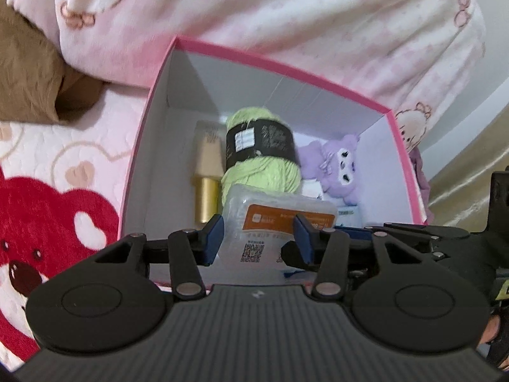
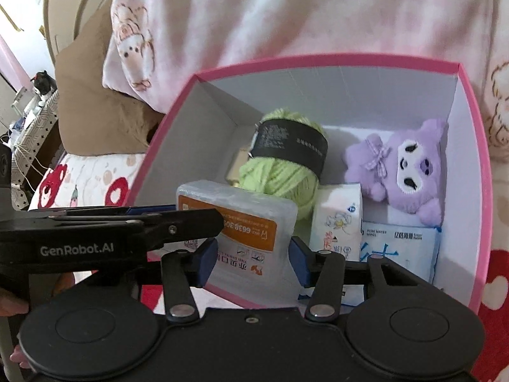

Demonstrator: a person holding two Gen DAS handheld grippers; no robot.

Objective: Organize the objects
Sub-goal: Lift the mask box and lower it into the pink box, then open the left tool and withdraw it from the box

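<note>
A clear plastic pack with an orange label (image 1: 273, 222) (image 2: 241, 222) hangs over the near side of an open pink box (image 1: 286, 70) (image 2: 318, 60). My left gripper (image 1: 260, 238) is shut on it, blue pads pressing its sides. My right gripper (image 2: 254, 261) is shut on the same pack from beside the left one. Inside the white-lined box lie a green yarn ball (image 1: 261, 165) (image 2: 283, 175), a purple plush toy (image 1: 337, 162) (image 2: 404, 165), a gold bottle (image 1: 206, 172), a white tissue pack (image 2: 337, 222) and a wipes packet (image 2: 400, 245).
The box sits on a bed sheet with red bears (image 1: 47, 222). A pink fleece blanket (image 1: 286, 16) bunches up behind it, and a brown pillow (image 1: 28, 73) lies to its left. A cluttered side table (image 2: 28, 127) stands at the far left.
</note>
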